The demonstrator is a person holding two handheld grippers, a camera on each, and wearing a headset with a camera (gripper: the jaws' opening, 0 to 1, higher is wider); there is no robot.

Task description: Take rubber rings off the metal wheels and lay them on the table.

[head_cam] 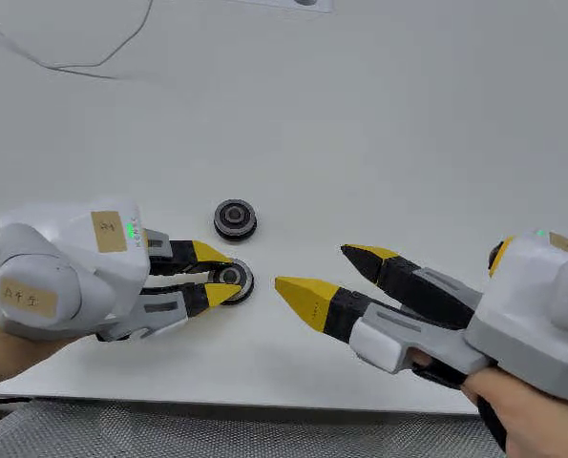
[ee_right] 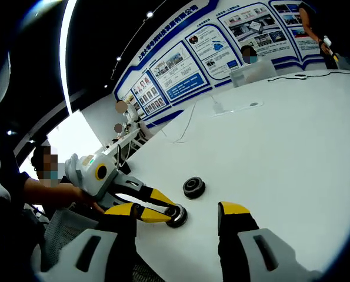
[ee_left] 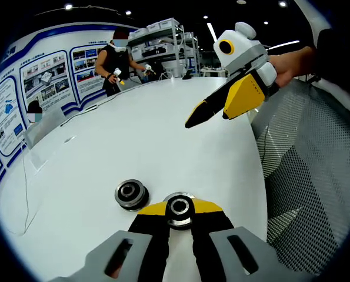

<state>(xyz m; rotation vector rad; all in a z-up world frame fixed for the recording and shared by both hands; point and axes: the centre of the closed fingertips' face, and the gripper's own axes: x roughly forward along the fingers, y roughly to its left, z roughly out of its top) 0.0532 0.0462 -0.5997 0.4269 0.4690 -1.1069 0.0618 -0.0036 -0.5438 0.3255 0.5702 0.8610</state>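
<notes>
Two metal wheels with dark rubber rings lie on the white table (head_cam: 379, 143). The near wheel (head_cam: 232, 278) (ee_left: 179, 208) (ee_right: 177, 215) sits between the yellow tips of my left gripper (head_cam: 225, 275) (ee_left: 179, 205), which is shut on it from both sides. Just beyond it, the far wheel (head_cam: 235, 218) (ee_left: 131, 194) (ee_right: 193, 187) lies free. My right gripper (head_cam: 324, 269) (ee_right: 179, 209) stands open a short way right of the held wheel, pointing at it with nothing between its jaws; it also shows in the left gripper view (ee_left: 222, 106).
A thin cable (head_cam: 83, 65) runs across the table's far left. The table's front edge (head_cam: 264, 399) is close below both grippers, with grey mesh (head_cam: 169, 434) under it. A person (ee_left: 113, 64) stands far behind the table, and wall posters (ee_right: 186, 64) hang beyond.
</notes>
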